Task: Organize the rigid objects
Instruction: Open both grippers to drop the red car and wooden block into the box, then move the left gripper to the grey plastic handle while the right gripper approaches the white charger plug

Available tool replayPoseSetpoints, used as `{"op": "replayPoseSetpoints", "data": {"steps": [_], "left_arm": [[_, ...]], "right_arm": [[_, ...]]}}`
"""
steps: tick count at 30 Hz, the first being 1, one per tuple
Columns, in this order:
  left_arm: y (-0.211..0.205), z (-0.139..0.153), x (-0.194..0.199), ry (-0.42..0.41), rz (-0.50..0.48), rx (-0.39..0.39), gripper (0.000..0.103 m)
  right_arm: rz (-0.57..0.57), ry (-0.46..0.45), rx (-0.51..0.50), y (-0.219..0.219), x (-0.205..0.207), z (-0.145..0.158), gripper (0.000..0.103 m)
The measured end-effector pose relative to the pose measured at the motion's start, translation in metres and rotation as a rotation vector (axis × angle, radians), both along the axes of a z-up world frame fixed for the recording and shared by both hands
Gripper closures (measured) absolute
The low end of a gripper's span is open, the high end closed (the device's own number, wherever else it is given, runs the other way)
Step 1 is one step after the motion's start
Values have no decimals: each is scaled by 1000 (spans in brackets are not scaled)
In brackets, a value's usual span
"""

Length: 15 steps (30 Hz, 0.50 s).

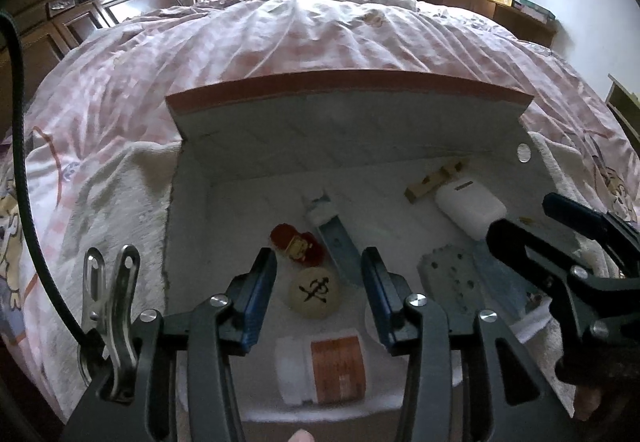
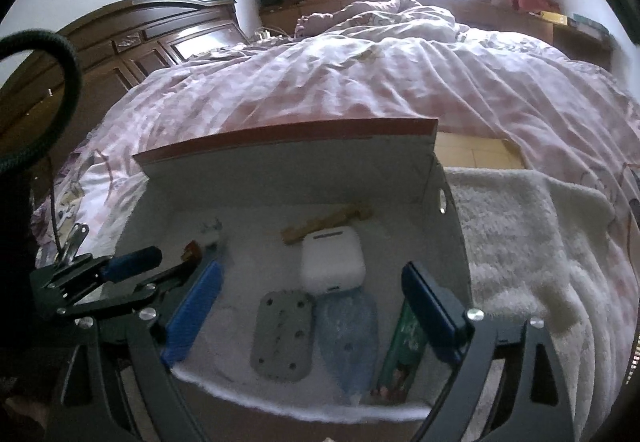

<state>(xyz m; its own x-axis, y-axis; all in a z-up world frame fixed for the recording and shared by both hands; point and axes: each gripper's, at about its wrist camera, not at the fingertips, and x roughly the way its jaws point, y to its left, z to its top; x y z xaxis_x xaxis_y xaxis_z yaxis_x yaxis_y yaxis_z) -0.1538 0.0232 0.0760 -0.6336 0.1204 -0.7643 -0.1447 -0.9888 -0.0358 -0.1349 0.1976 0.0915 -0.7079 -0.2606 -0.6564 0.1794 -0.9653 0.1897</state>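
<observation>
An open cardboard box [image 1: 348, 121] with a white inside and a red-edged lid lies on the bed. In the left wrist view it holds a cream disc with a black character [image 1: 314, 292], a red figure [image 1: 298, 246], a blue strip [image 1: 340, 242], a white bottle with an orange label [image 1: 324, 370], a grey holed plate [image 1: 450, 278], a white case [image 1: 470, 207] and a wooden block [image 1: 436, 179]. My left gripper [image 1: 318, 254] hangs open above the disc, gripping nothing. My right gripper [image 2: 312, 278] stands wide open over the white case [image 2: 332, 262], grey plate [image 2: 284, 338], blue pouch [image 2: 348, 338] and green packet [image 2: 400, 354].
The box rests on a white fluffy blanket [image 2: 520, 242] over a pink checked quilt [image 1: 280, 37]. A dark wooden headboard [image 1: 72, 13] stands at the left. A metal clip [image 1: 108, 302] sits by the left gripper. Tiled floor [image 2: 472, 151] shows past the box.
</observation>
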Motion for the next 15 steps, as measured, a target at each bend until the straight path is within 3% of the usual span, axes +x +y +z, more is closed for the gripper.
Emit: {"op": "replayPoseSetpoints", "data": {"steps": [15], "left_arm": [[-2, 22, 64, 47, -29, 5, 58]], "right_arm": [[64, -31, -28, 4, 65, 23, 9]]}}
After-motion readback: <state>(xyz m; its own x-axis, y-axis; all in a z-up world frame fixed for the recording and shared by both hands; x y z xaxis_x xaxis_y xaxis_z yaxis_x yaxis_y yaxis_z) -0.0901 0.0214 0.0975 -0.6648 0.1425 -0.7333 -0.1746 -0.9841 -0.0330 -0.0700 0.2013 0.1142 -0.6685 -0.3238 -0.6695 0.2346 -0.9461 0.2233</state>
